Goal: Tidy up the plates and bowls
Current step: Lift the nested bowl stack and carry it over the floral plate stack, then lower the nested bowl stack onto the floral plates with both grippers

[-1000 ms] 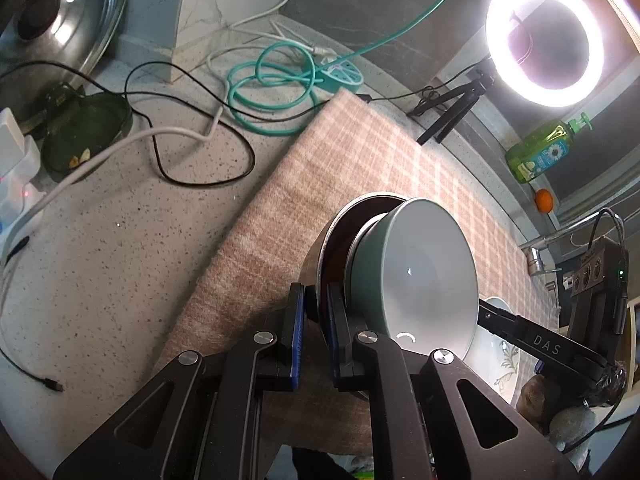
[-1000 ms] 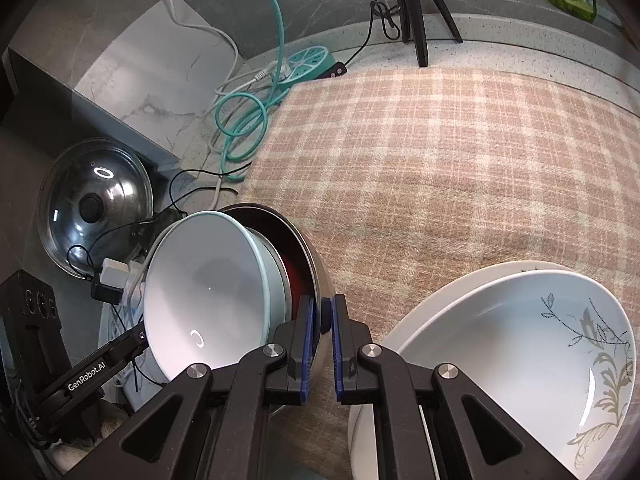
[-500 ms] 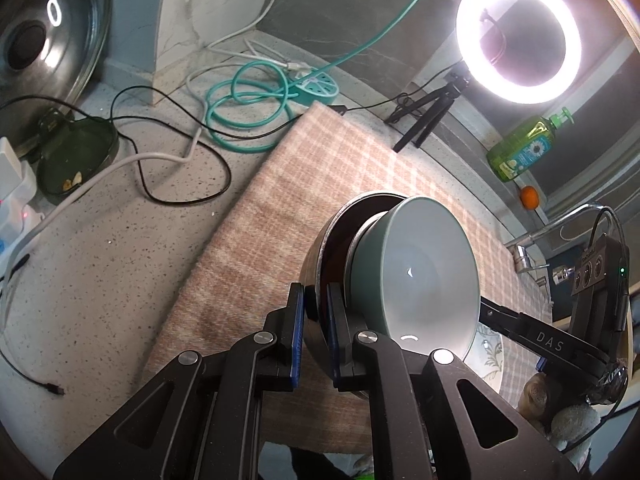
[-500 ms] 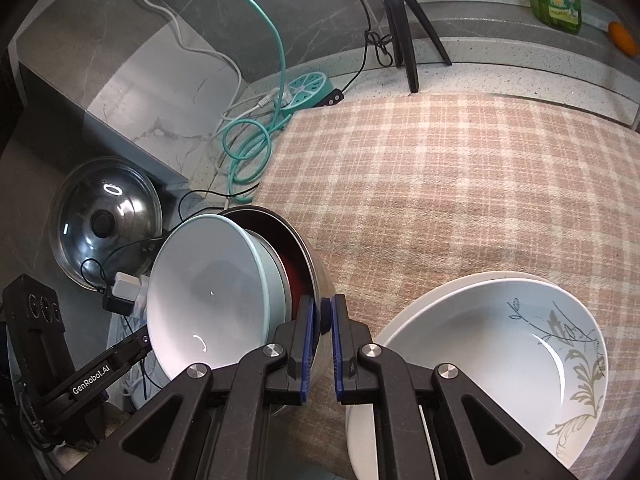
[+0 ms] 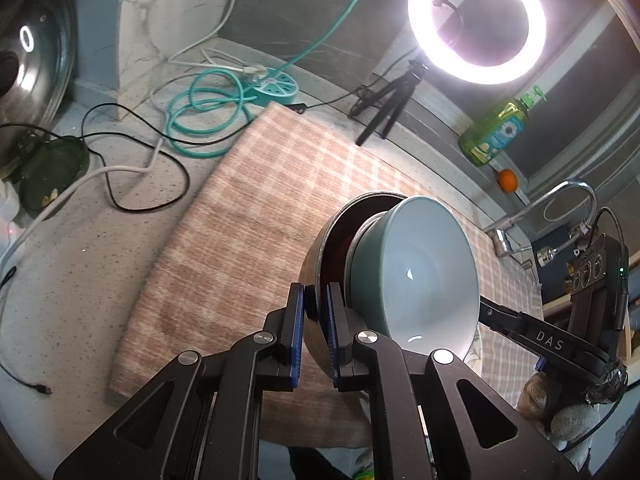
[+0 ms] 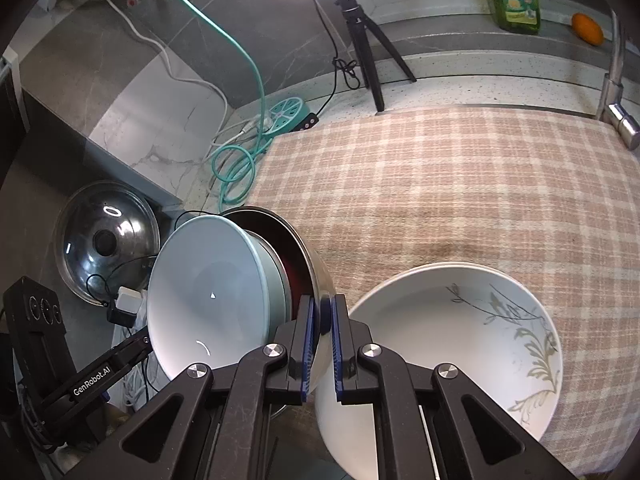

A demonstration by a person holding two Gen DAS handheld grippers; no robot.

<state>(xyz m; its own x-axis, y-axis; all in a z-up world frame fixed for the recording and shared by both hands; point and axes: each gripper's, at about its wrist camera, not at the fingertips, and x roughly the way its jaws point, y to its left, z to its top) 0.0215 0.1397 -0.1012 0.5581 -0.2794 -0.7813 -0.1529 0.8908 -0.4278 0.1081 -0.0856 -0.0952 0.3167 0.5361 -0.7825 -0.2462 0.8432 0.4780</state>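
Left wrist view: both the left tool (image 5: 316,336) and right tool (image 6: 320,344) pinch the metal bowl's (image 5: 316,264) rim, tilted above the checked cloth (image 6: 460,200), apparently off it. A teal bowl (image 6: 208,296) nests inside; white plates (image 6: 448,344) sit beside.

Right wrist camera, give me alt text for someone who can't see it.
The right gripper clamps the rim of a metal bowl holding a tilted pale green bowl, beside a white leaf-patterned bowl on a checked cloth.

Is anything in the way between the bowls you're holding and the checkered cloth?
Nothing visible. Both grippers, left and right, clamp the metal bowl with the teal bowl inside. The checkered cloth beyond is bare; the white bowl sits aside.
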